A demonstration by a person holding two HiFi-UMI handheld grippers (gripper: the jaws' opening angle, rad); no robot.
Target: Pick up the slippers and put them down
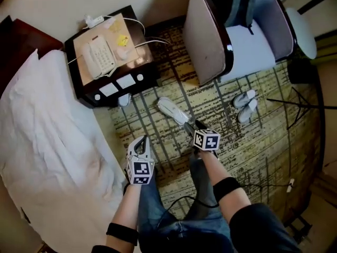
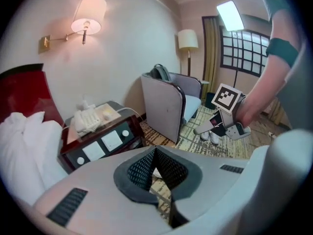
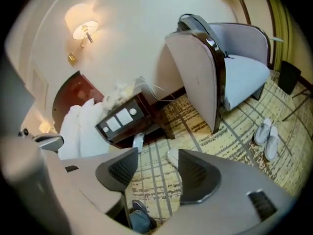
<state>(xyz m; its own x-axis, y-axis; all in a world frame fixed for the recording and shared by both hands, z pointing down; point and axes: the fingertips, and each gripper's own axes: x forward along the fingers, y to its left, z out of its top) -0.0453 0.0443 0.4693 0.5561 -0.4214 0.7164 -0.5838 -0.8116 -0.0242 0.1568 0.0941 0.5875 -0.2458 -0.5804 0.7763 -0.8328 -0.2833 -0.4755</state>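
A single white slipper (image 1: 172,111) lies flat on the patterned carpet (image 1: 231,146), in the open floor between the bedside surface (image 1: 138,83) to the left and the armchair (image 1: 208,41) to the far right. A pair of white slippers (image 1: 245,105) lies side by side on the carpet further right, near the front of the armchair and well apart from the single one.

The right tongs (image 1: 190,126) hang just on the near side of the single slipper, pointing steeply down. Their jaws are apart with nothing between them; through the gap only carpet and one end of the slipper show, down on the floor. The left tongs (image 1: 141,141) are nearer and to the left, over bare carpet. Their jaws are closed together and hold nothing.

A pale telephone (image 1: 100,57) sits on the bedside surface. A bed (image 1: 47,136) with white covers fills the left side
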